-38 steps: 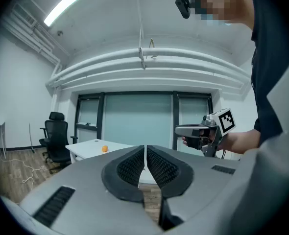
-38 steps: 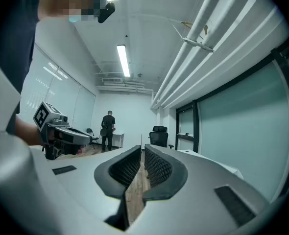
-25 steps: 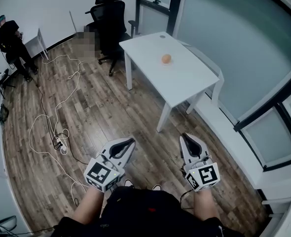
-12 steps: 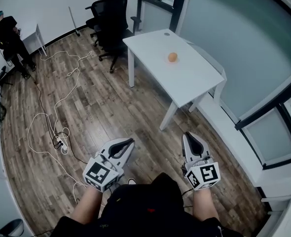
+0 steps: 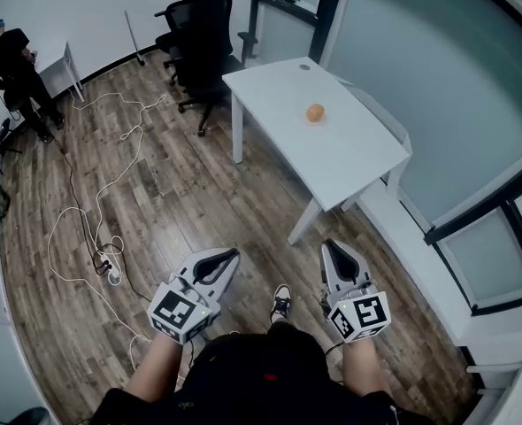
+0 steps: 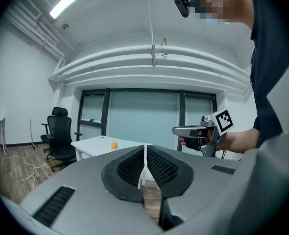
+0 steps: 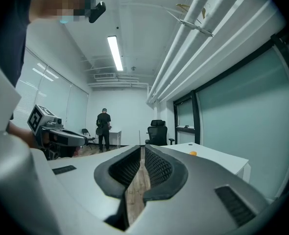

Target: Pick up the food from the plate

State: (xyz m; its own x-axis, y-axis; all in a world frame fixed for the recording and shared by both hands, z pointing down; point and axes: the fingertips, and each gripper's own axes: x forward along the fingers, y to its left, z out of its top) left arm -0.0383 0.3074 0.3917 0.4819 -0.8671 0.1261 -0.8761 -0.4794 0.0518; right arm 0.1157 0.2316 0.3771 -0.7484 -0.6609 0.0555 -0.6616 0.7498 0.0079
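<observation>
Orange against white, the food (image 5: 315,112) is lying on the table (image 5: 349,162), towards the far half of its top. I am standing well back from it on the wooden floor (image 5: 181,184), looking steeply down and holding both tools low in front of my body.

My left gripper (image 5: 233,257) is pointing ahead and a little to the right, its jaws pressed together with nothing between them. In the left gripper view the two ribbed pads are meeting along a thin seam, and the food is showing small on the table beyond them.

My right gripper (image 5: 333,248) is pointing ahead too, its jaws closed and empty. In the right gripper view the pads are touching at the tips, with the floor showing through a narrow slit lower down.

The two grippers are sitting side by side, apart from each other and well apart from the table. One shoe (image 5: 281,301) is poking out between them.

Two black office chairs (image 5: 203,34) are standing by the table's far left end. White cables (image 5: 84,211) are trailing across the floor to the left. A person in black (image 5: 13,69) is standing by a small white desk (image 5: 57,63) in the far left corner of the room.
</observation>
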